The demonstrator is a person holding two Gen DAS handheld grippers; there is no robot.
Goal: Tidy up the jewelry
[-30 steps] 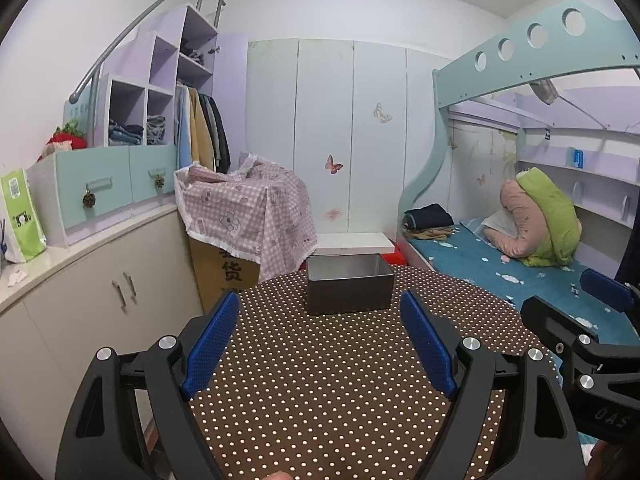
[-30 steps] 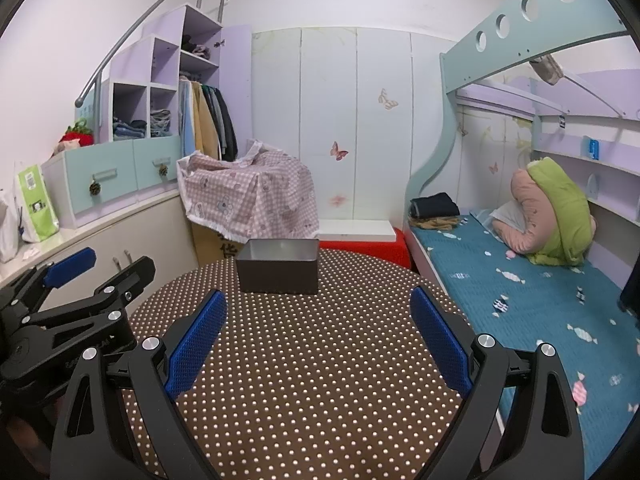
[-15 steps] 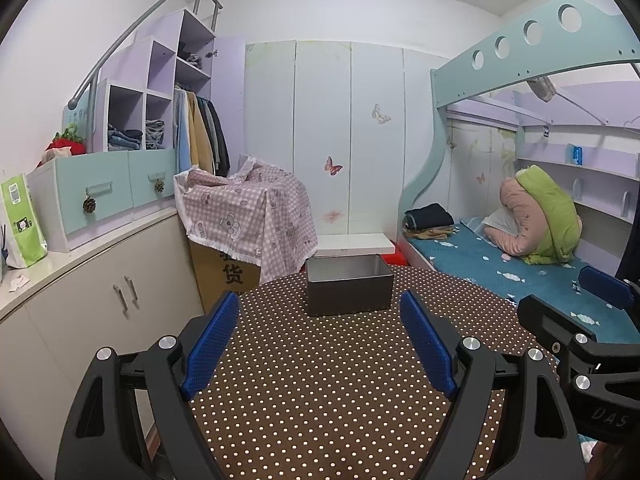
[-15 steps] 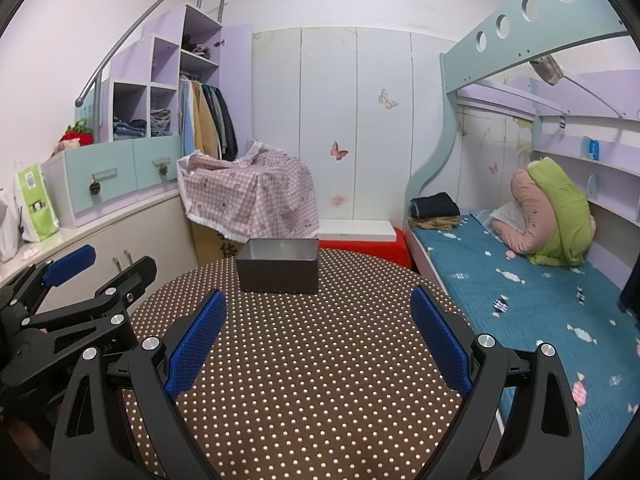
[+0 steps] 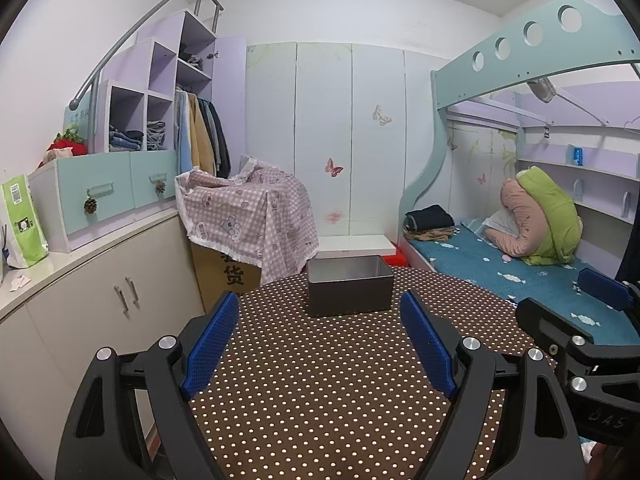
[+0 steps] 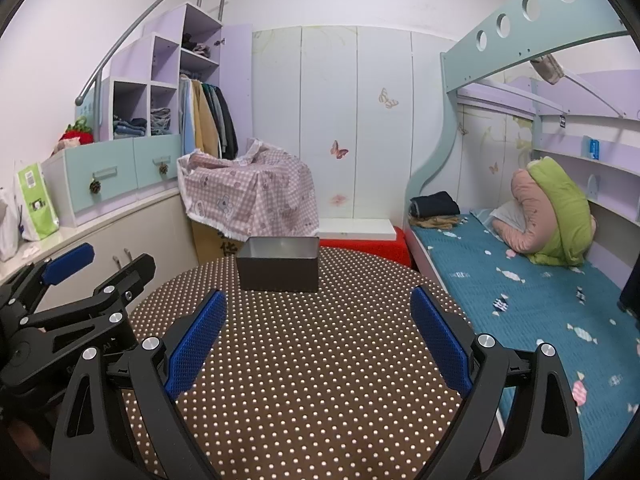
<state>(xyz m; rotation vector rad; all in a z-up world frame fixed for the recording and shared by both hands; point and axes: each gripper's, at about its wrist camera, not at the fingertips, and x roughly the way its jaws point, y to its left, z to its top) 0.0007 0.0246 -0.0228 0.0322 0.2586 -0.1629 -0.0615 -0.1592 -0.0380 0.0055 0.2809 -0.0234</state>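
A dark grey open box (image 5: 349, 286) (image 6: 278, 263) stands at the far side of a round table (image 5: 328, 376) (image 6: 320, 360) covered in brown cloth with white dots. My left gripper (image 5: 319, 322) hovers over the near part of the table, open, with nothing between its blue pads. My right gripper (image 6: 319, 312) hovers beside it, also open and holding nothing. Each gripper shows at the edge of the other's view: the right one (image 5: 560, 312) and the left one (image 6: 100, 264). No jewelry is visible on the cloth; the inside of the box is hidden.
White cabinets (image 5: 100, 292) with a counter run along the left. A cardboard box under a pink checked cloth (image 5: 248, 208) stands behind the table. A bed with a teal sheet (image 6: 520, 292) lies on the right, a wardrobe wall (image 5: 340, 140) behind.
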